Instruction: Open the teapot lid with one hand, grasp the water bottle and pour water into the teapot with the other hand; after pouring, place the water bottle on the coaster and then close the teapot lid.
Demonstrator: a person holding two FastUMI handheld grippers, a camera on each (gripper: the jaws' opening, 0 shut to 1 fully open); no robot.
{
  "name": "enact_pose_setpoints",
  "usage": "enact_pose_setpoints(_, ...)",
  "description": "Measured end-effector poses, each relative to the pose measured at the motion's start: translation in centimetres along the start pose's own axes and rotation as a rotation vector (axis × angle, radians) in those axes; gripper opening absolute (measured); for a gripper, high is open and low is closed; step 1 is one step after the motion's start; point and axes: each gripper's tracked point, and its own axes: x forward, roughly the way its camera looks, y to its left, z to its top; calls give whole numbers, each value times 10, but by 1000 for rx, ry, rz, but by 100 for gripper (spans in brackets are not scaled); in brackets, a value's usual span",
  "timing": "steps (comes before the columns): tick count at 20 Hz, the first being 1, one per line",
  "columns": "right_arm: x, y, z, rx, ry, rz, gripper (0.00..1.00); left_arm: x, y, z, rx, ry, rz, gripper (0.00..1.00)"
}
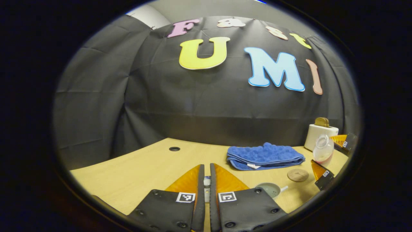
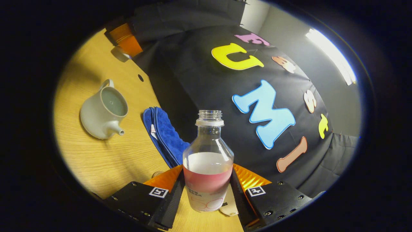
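My left gripper (image 1: 207,167) is shut on the small knob of the teapot lid (image 1: 207,182), held above the table. The pale teapot (image 1: 269,189) stands open just right of its fingers, partly hidden by them. A round brown coaster (image 1: 297,175) lies beyond the pot. In the right gripper view the clear, uncapped water bottle (image 2: 208,174), partly filled, sits between the fingers of my right gripper (image 2: 208,185), tilted and held off the table. The open teapot (image 2: 103,112) is at the left, apart from the bottle. The left gripper (image 2: 127,42) holds the lid (image 2: 120,53) farther off.
A folded blue towel (image 1: 264,156) lies behind the teapot and coaster. A white box-like object (image 1: 320,133) with a brown top stands at the far right, near the wall. The wooden table (image 1: 135,170) has a round cable hole (image 1: 174,149).
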Motion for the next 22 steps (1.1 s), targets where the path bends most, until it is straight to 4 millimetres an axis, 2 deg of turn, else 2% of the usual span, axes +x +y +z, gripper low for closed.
enact_pose_setpoints(3, 1, 7, -2, -88, -7, 3, 74, -1, 1, -2, -1, 4, 1, 14)
enact_pose_setpoints(5, -1, 19, -3, -91, -10, 31, 74, -1, 0, -2, -1, 7, -2, 13)
enact_pose_setpoints(9, -1, 34, 11, -119, -32, 51, 74, -3, 4, 1, -1, 3, 3, 13)
enact_pose_setpoints(16, -2, 43, 13, -266, -50, 37, 74, -9, 16, 4, 8, -3, 16, 13)
enact_pose_setpoints(22, -5, 50, 28, -377, -90, 17, 74, -12, 33, 0, 25, 1, 34, 12)
